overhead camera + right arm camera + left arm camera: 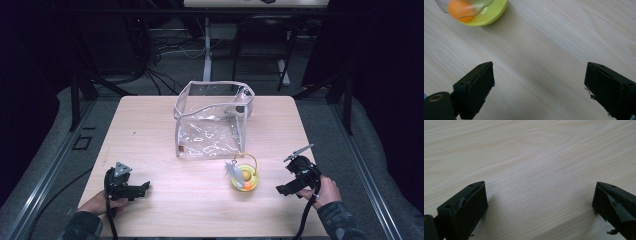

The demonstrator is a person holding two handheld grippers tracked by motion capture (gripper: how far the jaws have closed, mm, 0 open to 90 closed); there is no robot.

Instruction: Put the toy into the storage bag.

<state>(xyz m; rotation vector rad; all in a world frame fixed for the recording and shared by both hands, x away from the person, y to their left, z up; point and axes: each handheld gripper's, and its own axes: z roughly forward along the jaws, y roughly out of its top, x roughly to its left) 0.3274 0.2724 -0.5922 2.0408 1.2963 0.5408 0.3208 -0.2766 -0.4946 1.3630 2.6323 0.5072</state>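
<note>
A clear plastic pouch (212, 120) with a pale trim stands open-topped at the middle of the wooden table (150, 130). In front of it lies a small yellow toy (245, 178) with an orange ball, a white feather and a thin gold loop; its yellow rim and orange ball (461, 10) show at the top left of the right gripper view. My left gripper (145, 188) rests near the front left edge, open, over bare wood (539, 195). My right gripper (281, 190) sits to the right of the toy, open, nothing between its jaws.
Beyond the table's far edge are dark cables on the floor (165, 50), a white table leg (207, 45) and black frame legs (75, 95). Grey flooring with metal rails (50, 165) runs along both sides.
</note>
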